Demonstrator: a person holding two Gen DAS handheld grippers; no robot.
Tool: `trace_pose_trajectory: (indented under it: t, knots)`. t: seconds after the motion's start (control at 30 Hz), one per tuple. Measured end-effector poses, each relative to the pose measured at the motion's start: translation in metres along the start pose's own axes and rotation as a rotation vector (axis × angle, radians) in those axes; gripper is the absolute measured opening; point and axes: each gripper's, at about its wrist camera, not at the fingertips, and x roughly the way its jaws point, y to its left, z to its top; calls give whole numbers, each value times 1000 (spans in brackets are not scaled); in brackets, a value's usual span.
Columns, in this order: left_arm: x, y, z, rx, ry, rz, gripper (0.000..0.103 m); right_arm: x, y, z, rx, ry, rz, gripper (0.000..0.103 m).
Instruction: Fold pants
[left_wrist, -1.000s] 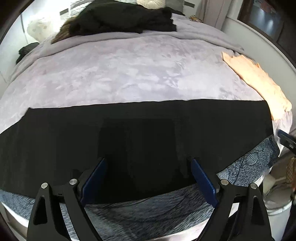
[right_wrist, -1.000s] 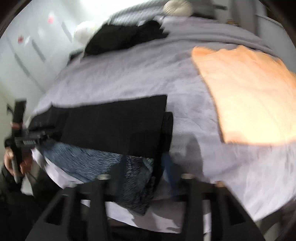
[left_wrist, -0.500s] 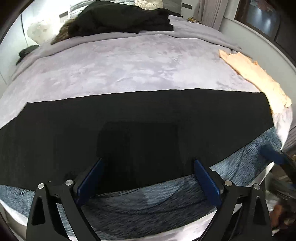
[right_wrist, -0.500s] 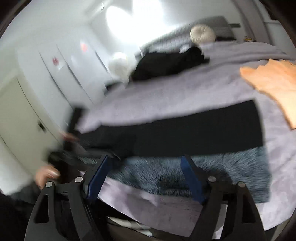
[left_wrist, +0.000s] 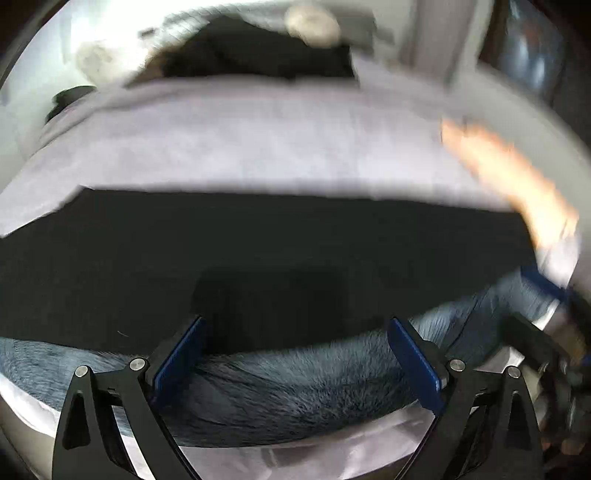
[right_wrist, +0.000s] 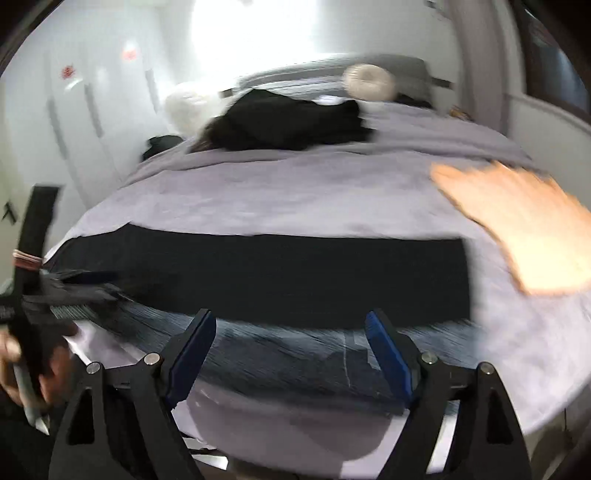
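I held both grippers wide open and empty above the near edge of the bed. The long black fabric pants (right_wrist: 266, 273) lay flat in a band across the middle of both frames, long axis running left to right, on the pale lilac plush bedspread (right_wrist: 295, 195). Below them, nearest my fingers, lay a blue-grey furry blanket (left_wrist: 295, 387). My left gripper (left_wrist: 297, 358) faced the middle of the band's near edge; my right gripper (right_wrist: 291, 350) pointed at it too, with the square-cut end at the right of that frame. I judged the right hand nearer that end. A peach-orange cloth (right_wrist: 524, 229) sat beyond it at right, apart from the pants.
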Motion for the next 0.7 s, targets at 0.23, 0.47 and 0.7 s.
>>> trace_pose_trajectory:
  t: [0.23,0.47,0.7]
  knots:
    - [-24,59,-30,-24,-84,80,99,24,-30,-31,-47,152,-196,98]
    - [-54,144,-12,-248,-186,71,99,0,-48,3,82,115,-180,102]
    - [-14,210,-8,-357,-95,145,99,75,30,38,-53,134,-3,103]
